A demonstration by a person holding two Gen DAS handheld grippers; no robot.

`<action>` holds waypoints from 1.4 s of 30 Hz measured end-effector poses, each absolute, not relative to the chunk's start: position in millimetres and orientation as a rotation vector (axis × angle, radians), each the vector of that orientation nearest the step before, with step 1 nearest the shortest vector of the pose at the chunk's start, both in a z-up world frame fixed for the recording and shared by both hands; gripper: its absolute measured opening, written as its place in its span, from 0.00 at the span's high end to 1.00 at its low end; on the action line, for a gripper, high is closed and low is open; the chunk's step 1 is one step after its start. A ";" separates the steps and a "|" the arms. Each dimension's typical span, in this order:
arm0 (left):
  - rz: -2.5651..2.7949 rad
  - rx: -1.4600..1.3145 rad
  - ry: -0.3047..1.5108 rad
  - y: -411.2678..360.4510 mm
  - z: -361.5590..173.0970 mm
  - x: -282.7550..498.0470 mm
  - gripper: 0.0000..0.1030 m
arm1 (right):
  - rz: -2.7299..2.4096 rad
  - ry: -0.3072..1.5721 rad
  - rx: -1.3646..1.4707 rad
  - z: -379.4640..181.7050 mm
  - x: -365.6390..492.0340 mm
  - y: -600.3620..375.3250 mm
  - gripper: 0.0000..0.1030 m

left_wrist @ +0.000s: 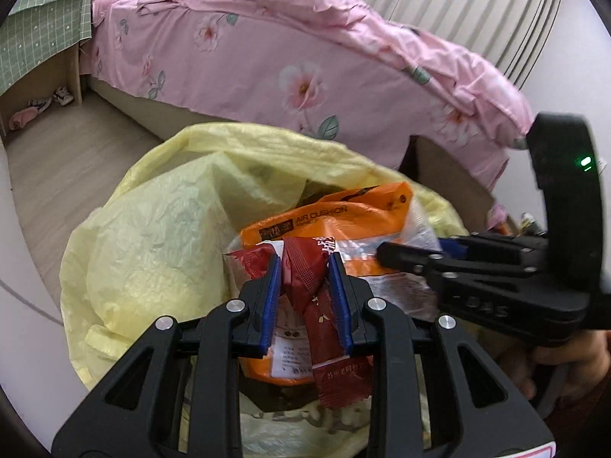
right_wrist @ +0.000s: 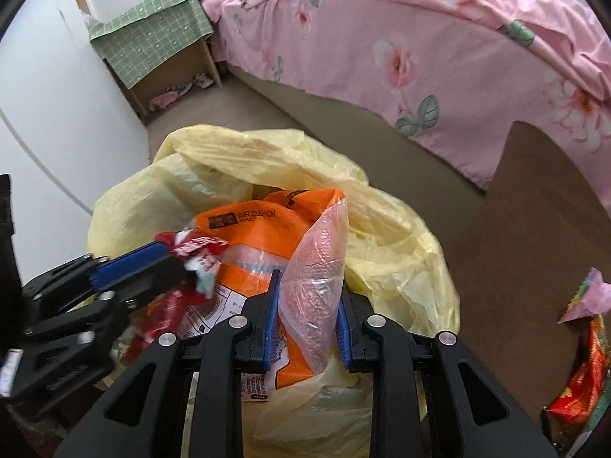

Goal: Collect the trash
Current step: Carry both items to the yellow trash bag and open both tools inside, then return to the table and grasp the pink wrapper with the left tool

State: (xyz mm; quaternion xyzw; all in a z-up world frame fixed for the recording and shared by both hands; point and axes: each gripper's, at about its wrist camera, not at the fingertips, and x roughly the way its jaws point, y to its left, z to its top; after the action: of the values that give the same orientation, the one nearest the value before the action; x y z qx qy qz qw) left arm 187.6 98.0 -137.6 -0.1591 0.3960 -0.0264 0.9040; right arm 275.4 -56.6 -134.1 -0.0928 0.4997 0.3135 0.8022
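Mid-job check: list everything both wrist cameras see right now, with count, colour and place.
trash bag: 1, pale yellow, open on the floor by the bed
air-cushion package: 1, orange and clear, over the bag mouth
red wrapper: 1, dark red, over the bag
loose wrappers: a few, red and pink, floor at right
bedsheet: 1, pink floral, on the bed
nightstand: 1, wood with green checked cloth, beside the bed
left gripper: black, blue pads, shut on red wrapper
right gripper: black, blue pads, shut on air-cushion package
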 end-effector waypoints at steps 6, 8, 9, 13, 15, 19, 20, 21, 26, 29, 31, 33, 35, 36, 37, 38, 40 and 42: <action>-0.039 -0.344 0.811 104.7 -135.4 182.4 0.76 | 0.705 1.090 -0.251 -135.6 271.2 -41.7 0.77; -0.037 -0.356 0.808 106.8 -134.5 181.4 0.76 | 0.697 1.094 -0.264 -137.2 270.4 -39.8 0.77; -0.038 -0.369 0.807 108.8 -133.7 180.3 0.76 | 0.691 1.085 -0.273 -135.9 268.2 -39.3 0.77; -0.057 -0.454 0.773 120.4 -121.8 173.9 0.66 | 0.676 1.024 -0.239 -123.3 257.9 -48.3 0.67; -0.064 -0.480 0.740 124.1 -111.0 169.3 0.51 | 0.682 1.016 -0.195 -116.5 252.6 -56.8 0.58; -0.049 -0.514 0.656 129.4 -87.5 157.8 0.38 | 0.668 0.965 -0.148 -95.7 232.8 -77.5 0.48; -0.037 -0.508 0.638 129.8 -81.5 154.1 0.35 | 0.662 0.948 -0.135 -91.5 229.1 -83.3 0.48; -0.028 -0.500 0.626 129.7 -77.6 151.8 0.32 | 0.654 0.928 -0.120 -85.8 223.0 -90.7 0.48; -0.090 -0.504 0.606 119.6 -61.7 138.6 0.18 | 0.575 0.752 -0.083 -47.6 176.8 -147.1 0.46; -0.138 -0.483 0.658 100.1 -59.7 134.5 0.18 | 0.532 0.681 -0.061 -33.8 153.1 -185.6 0.42; -0.156 -0.440 0.664 80.2 -56.6 129.6 0.18 | 0.477 0.673 -0.072 -29.7 136.0 -213.0 0.42; -0.182 -0.398 0.665 56.3 -53.6 124.2 0.18 | 0.399 0.653 -0.109 -27.6 117.7 -235.7 0.42; -0.217 -0.374 0.674 37.1 -53.5 121.8 0.18 | 0.338 0.640 -0.125 -29.6 103.2 -258.6 0.42; -0.237 -0.362 0.680 27.0 -53.6 120.9 0.18 | 0.308 0.639 -0.123 -30.2 96.5 -268.7 0.41; -0.273 -0.337 0.690 10.4 -54.2 119.6 0.18 | 0.274 0.641 -0.112 -32.0 89.7 -282.5 0.41; -0.295 -0.318 0.696 -0.7 -55.2 118.8 0.18 | 0.251 0.644 -0.103 -34.5 85.6 -295.2 0.41; -0.344 -0.275 0.704 -23.8 -56.5 116.6 0.18 | 0.212 0.660 -0.096 -41.6 75.6 -315.3 0.41; -0.387 -0.244 0.706 -41.2 -57.5 114.4 0.18 | 0.184 0.666 -0.090 -49.0 66.0 -331.0 0.41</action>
State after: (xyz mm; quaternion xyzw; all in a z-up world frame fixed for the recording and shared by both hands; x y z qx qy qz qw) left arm 114.4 -41.2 -57.5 -0.1182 0.3429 -0.1877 0.9128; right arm 66.0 -331.0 -49.0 -0.0441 0.3263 0.0901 0.9399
